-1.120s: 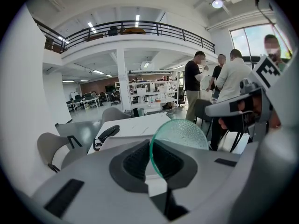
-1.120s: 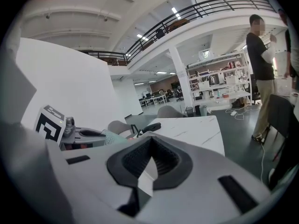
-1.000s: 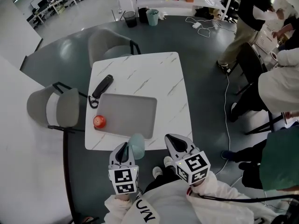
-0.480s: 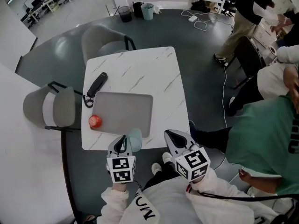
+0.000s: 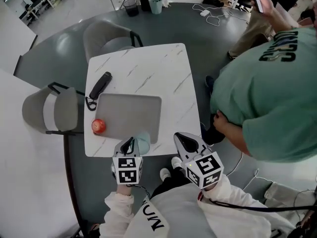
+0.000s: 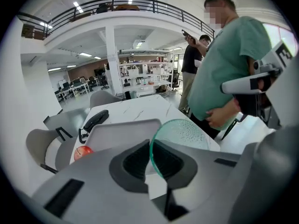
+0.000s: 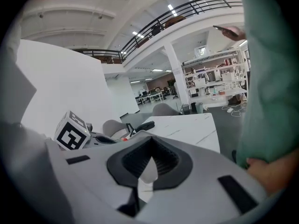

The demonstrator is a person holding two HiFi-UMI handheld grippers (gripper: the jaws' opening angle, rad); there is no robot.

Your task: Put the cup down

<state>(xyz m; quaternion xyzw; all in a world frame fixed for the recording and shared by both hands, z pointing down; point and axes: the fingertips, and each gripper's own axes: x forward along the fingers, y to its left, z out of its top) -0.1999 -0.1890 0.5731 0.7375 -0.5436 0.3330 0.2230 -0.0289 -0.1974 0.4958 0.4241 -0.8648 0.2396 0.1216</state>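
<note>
Left gripper (image 5: 130,146) — clamped on the cup (image 5: 143,143) rim — has sunk toward the table (image 5: 163,63) (near edge). Release seems close; right gripper (image 5: 187,143) closed, empty.

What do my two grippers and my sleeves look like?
The left tongs and the right tongs are grey shells, black on the inside. Each carries a white cube printed with black square markers. The sleeves are white, and a thin black cable runs beside the right one.
</note>
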